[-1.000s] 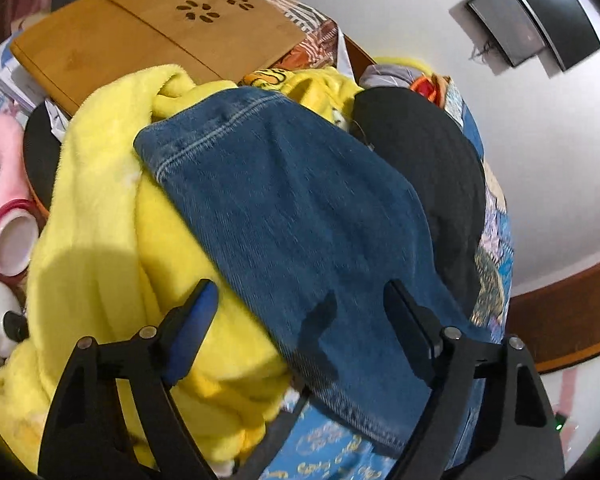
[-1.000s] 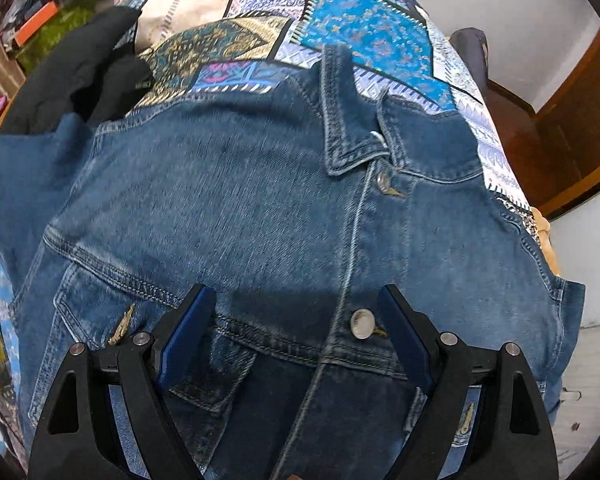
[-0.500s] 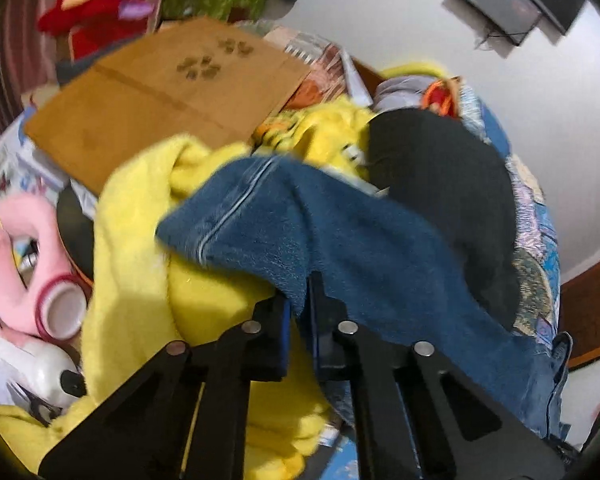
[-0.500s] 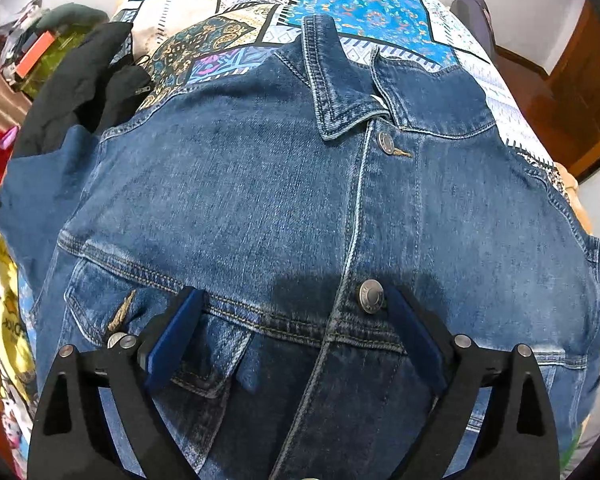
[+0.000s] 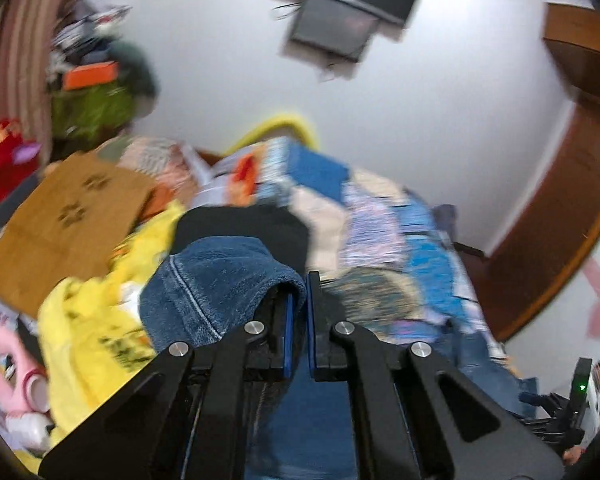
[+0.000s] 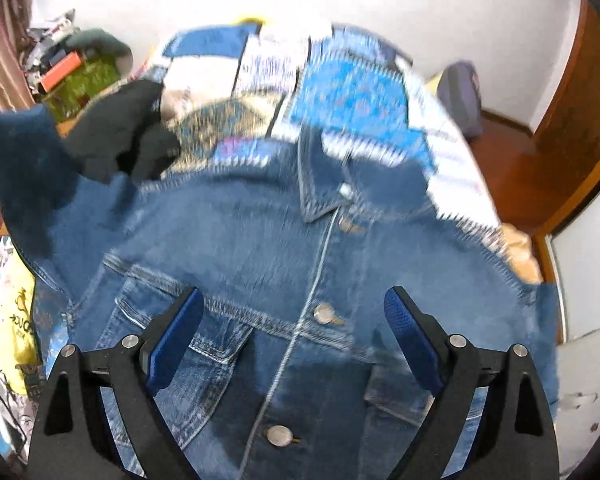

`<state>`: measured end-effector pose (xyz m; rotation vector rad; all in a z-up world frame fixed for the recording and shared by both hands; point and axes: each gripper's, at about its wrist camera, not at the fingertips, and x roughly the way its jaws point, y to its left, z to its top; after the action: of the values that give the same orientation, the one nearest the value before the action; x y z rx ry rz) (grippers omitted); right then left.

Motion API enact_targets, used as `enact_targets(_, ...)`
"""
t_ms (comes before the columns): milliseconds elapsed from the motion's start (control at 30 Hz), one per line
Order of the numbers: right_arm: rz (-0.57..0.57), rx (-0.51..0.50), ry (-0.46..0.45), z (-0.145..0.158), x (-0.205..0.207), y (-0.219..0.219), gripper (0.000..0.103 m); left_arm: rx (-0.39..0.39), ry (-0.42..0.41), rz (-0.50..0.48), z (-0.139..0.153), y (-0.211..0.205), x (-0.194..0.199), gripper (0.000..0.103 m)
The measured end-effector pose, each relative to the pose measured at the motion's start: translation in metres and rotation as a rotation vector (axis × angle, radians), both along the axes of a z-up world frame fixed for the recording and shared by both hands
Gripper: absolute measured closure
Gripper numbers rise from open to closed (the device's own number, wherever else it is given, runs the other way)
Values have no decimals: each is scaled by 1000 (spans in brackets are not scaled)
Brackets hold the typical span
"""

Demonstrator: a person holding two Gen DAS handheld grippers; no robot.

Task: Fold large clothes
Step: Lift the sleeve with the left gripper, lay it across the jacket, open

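A blue denim jacket lies front up, collar far, on a patchwork bedspread. My right gripper is open and empty, hovering over the jacket's buttoned front near the chest pocket. My left gripper is shut on the jacket's left sleeve and holds it lifted; the sleeve drapes over the left finger. In the right wrist view the raised sleeve hangs at the far left.
A yellow fleece garment and a black garment lie left of the jacket. A brown folding board, pink toy and clutter sit further left. Bedspread extends ahead; wooden door at right.
My left gripper closed on the denim sleeve and lifted it up and toward the right, over the bed. My right gripper backed off and rose slightly, still open.
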<state>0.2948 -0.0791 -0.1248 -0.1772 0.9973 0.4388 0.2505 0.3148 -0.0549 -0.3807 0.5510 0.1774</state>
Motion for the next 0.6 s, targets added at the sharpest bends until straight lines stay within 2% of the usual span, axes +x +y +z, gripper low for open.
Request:
enact_targets(100, 5, 13, -71, 16, -4, -10, 14, 68, -43, -57, 20, -48, 17, 99)
enact_targets(267, -23, 49, -127, 31, -9, -33, 14, 75, -60, -201, 30, -124, 48, 99)
enact_targets(500, -100, 81, -132, 28, -14, -77, 13, 63, 29, -389, 8, -221, 80, 99)
enact_targets(600, -113, 107, -93, 20, -15, -95, 13, 60, 88, -465, -11, -260, 90, 99)
